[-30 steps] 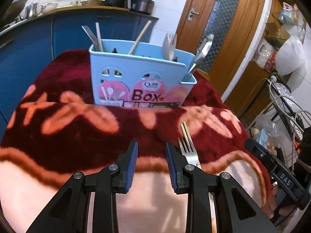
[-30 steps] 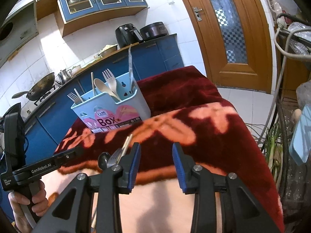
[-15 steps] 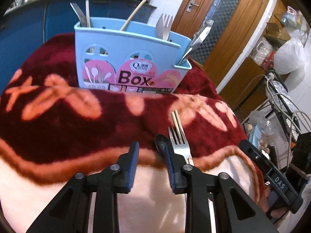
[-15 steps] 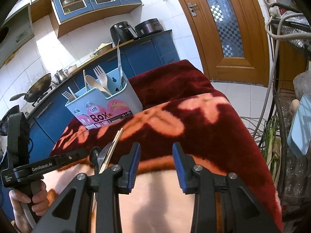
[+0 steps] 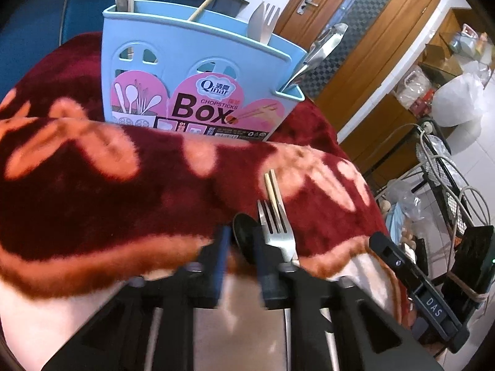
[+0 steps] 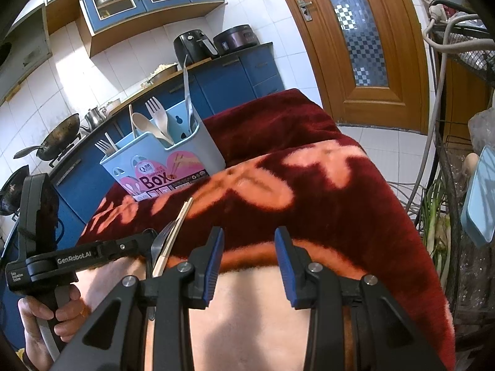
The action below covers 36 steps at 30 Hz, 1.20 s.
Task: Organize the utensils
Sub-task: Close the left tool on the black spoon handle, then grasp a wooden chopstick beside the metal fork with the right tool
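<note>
Maroon blanket (image 5: pixel 92 204) with orange flower print covers the desk, and everything sits on it.

Left tongs (image 5: pixel 240 239): pads have just been closing and are now nearly together on the black spoon (image 5: pixel 244 225). Its bowl sticks out between the fingertips. That view is motion-blurred, so contact is my best read. The tongs point steeply down at the blanket's near edge.

Steel fork (image 5: pixel 277 238) lies just right of the left tongs' right finger, tines pointing away from me. A pair of wooden chopsticks (image 5: pixel 272 185) lies across the fork, with the tips reaching past the tines towards the box.

Light-blue chopsticks box (image 5: pixel 198 71) stands upright further back on the blanket, pink label facing me. Already in it are a fork and a pale stick in the left compartment, a wooden handle in the middle, and a pale fork further right. Something shiny and metal leans out of the small right-end pocket.

Right tongs (image 6: pixel 249 256): jaws partly open with nothing between them. They hover over the blanket's pale near border, right of the fork and chopsticks and well clear of them.

In the right wrist view my left hand (image 6: pixel 46 318) is wrapped round the left tongs' grip. A wooden door (image 6: pixel 355 46) and blue cabinets (image 6: pixel 241 74) sit behind.
</note>
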Available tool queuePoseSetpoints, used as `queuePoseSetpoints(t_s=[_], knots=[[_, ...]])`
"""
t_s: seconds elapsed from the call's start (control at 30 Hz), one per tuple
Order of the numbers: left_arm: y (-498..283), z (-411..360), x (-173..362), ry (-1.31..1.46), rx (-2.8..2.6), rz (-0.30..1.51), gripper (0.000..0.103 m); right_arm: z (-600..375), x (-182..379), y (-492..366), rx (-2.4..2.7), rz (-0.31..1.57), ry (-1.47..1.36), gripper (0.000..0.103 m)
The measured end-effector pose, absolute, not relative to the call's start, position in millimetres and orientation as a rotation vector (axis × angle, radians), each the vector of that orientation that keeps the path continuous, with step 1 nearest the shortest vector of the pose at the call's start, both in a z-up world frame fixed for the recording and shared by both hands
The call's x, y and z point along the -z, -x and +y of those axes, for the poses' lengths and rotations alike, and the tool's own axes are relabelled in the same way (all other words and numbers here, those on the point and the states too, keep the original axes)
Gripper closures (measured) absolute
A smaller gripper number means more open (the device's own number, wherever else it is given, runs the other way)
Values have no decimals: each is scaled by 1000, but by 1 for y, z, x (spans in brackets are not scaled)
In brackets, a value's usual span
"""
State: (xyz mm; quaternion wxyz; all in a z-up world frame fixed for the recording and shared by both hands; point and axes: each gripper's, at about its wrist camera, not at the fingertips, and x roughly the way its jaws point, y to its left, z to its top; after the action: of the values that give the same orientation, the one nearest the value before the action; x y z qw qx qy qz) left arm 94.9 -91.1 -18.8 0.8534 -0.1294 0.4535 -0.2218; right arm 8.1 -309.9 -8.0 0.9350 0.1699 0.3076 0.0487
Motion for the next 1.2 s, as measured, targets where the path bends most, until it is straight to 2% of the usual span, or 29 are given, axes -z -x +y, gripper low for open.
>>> queuePoseSetpoints(t_s=[0.07,0.57,0.9,1.2], knots=[[-97,-90,21,291,471,963,101,-310,8,-8,-99,632,-348,66],[-90,-30,-6,189,281,840,101,-286,4,-15,-139,659,-302,66],[-85,-12,-2,115,236,826,102,-256,8,-31,-286,797,-306,66],[-82,-1,1,146,253,815,101,-226,12,-45,-368,929,-246,75]])
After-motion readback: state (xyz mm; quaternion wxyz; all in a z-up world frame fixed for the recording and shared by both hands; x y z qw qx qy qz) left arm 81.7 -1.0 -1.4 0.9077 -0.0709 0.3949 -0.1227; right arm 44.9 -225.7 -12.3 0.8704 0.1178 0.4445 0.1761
